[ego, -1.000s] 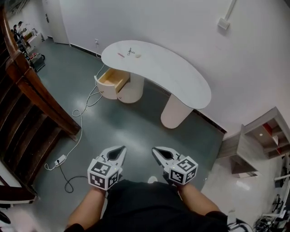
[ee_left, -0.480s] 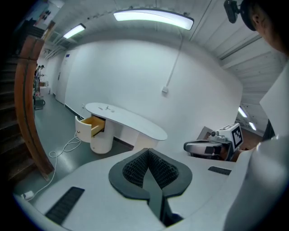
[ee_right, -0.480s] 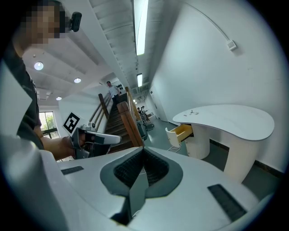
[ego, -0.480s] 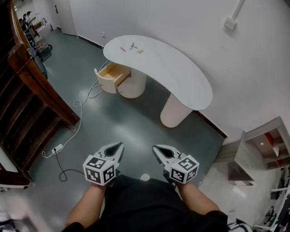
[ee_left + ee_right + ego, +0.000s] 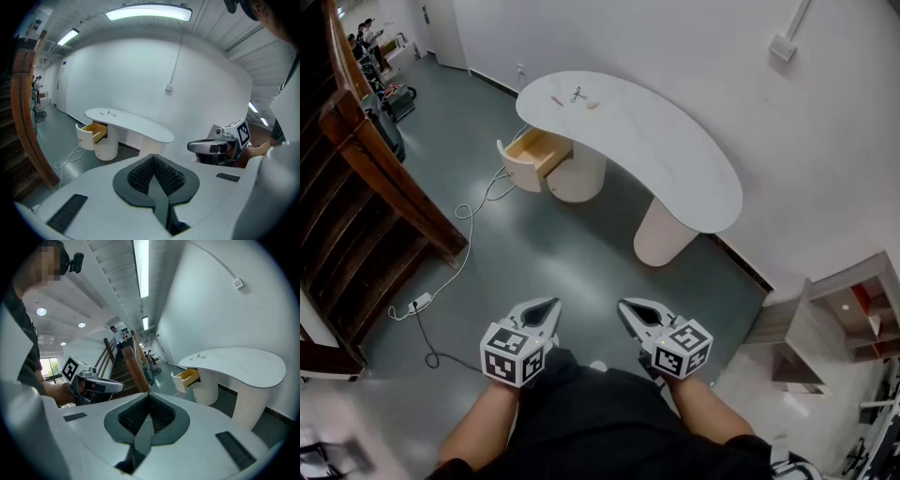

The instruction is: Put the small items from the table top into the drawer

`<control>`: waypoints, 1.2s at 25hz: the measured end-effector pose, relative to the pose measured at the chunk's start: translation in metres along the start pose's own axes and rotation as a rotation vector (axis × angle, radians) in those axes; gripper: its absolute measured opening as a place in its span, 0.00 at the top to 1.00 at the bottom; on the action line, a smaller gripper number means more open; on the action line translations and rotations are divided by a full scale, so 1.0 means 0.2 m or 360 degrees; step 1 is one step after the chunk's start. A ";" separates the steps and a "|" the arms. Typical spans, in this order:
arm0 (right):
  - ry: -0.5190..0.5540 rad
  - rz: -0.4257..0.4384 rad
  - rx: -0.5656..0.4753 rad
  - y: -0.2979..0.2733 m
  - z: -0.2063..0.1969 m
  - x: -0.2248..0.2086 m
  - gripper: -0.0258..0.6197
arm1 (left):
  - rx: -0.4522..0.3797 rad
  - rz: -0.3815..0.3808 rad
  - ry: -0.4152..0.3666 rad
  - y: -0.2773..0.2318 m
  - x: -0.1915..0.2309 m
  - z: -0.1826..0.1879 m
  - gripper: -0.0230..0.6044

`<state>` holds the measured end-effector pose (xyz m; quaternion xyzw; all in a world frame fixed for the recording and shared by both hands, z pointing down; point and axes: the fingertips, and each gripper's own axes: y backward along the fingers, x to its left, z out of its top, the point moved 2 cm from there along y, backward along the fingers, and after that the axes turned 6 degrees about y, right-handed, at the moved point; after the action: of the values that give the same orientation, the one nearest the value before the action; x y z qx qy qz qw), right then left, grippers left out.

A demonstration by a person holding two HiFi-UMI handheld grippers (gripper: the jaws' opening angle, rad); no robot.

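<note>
A white curved table (image 5: 666, 141) stands across the room by the wall. At its far end lie small items: a pink stick (image 5: 556, 100), a dark scissors-like thing (image 5: 578, 94) and a pale small piece (image 5: 593, 104). Below that end a drawer (image 5: 532, 156) with a wooden inside stands pulled out. My left gripper (image 5: 549, 309) and right gripper (image 5: 625, 309) are held close to my body, far from the table, both shut with nothing between the jaws. The table (image 5: 126, 124) and drawer (image 5: 92, 132) show in the left gripper view, the table (image 5: 239, 365) and drawer (image 5: 187, 377) also in the right gripper view.
A wooden staircase (image 5: 366, 187) rises at the left. A white cable with a power strip (image 5: 420, 302) runs over the grey floor between staircase and table. A low shelf unit (image 5: 839, 319) stands at the right. People stand far off near the left top corner.
The view has shifted slightly toward the table between frames. Both grippers stay shut and low in front of me; the left one moved a little.
</note>
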<state>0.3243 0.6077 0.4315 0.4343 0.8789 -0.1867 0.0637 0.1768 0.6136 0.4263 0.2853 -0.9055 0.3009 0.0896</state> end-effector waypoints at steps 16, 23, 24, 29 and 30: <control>0.0035 -0.0043 0.0052 -0.59 0.27 -0.32 0.96 | -0.0020 -0.0062 -0.0038 -0.35 0.55 0.41 0.94; 0.0077 -0.0102 0.0017 -1.01 0.55 -0.45 0.96 | -0.0062 -0.0126 -0.0177 -0.47 0.93 0.80 0.94; 0.0070 -0.0107 0.0018 -1.07 0.57 -0.46 0.96 | -0.0061 -0.0131 -0.0182 -0.48 0.99 0.84 0.94; 0.0067 -0.0138 0.0028 -1.33 0.66 -0.50 0.96 | -0.0035 -0.0181 -0.0206 -0.56 1.23 0.98 0.94; 0.0058 -0.0150 0.0029 -1.37 0.67 -0.52 0.96 | -0.0027 -0.0188 -0.0216 -0.58 1.27 1.00 0.94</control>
<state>0.1649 0.3274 0.4109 0.3964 0.8976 -0.1894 0.0349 0.0361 0.2998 0.4077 0.3573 -0.8936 0.2673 0.0479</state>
